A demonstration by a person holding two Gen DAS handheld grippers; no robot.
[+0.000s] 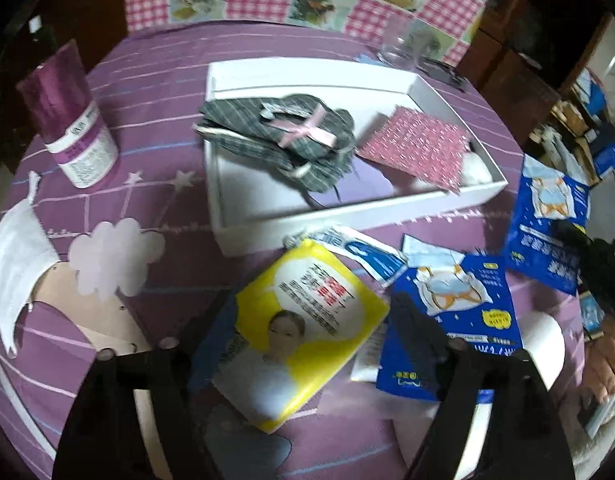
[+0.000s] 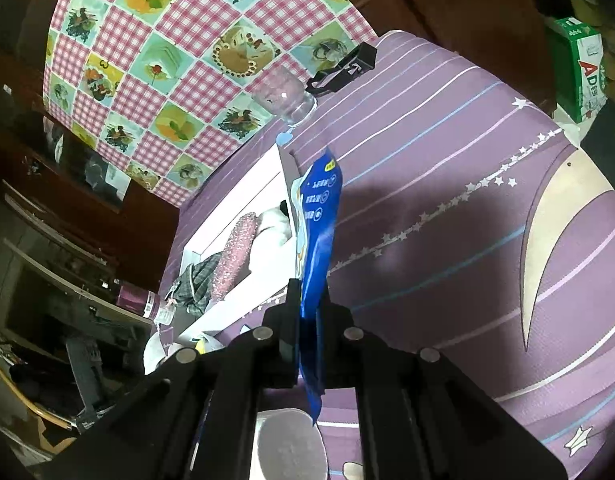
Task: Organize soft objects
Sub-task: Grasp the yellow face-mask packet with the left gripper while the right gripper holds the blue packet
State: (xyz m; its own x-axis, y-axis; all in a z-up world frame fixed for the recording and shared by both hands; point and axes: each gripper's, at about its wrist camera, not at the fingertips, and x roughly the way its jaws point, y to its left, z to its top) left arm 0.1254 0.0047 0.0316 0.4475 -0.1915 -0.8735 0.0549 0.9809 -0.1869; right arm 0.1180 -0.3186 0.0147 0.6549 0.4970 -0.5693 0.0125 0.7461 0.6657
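A white tray point(image 1: 347, 216) on the purple cloth holds a grey striped garment with a pink bow point(image 1: 279, 140), a pink patterned cloth point(image 1: 419, 148) and a white soft item point(image 1: 477, 170). My left gripper point(image 1: 311, 312) is open, its fingers either side of a yellow packet point(image 1: 307, 328) lying before the tray. Blue packets point(image 1: 459, 316) lie to its right. My right gripper point(image 2: 309, 304) is shut on a blue packet point(image 2: 317, 248), held edge-on above the cloth beside the tray point(image 2: 227, 216). The right gripper also shows in the left wrist view point(image 1: 587, 256).
A purple-and-white bottle point(image 1: 67, 116) stands left of the tray. A white face mask point(image 1: 15, 272) lies at the left edge. A clear glass point(image 1: 399, 44) and a black item point(image 2: 343, 68) sit behind the tray. A checked cloth point(image 2: 167, 60) hangs behind the table.
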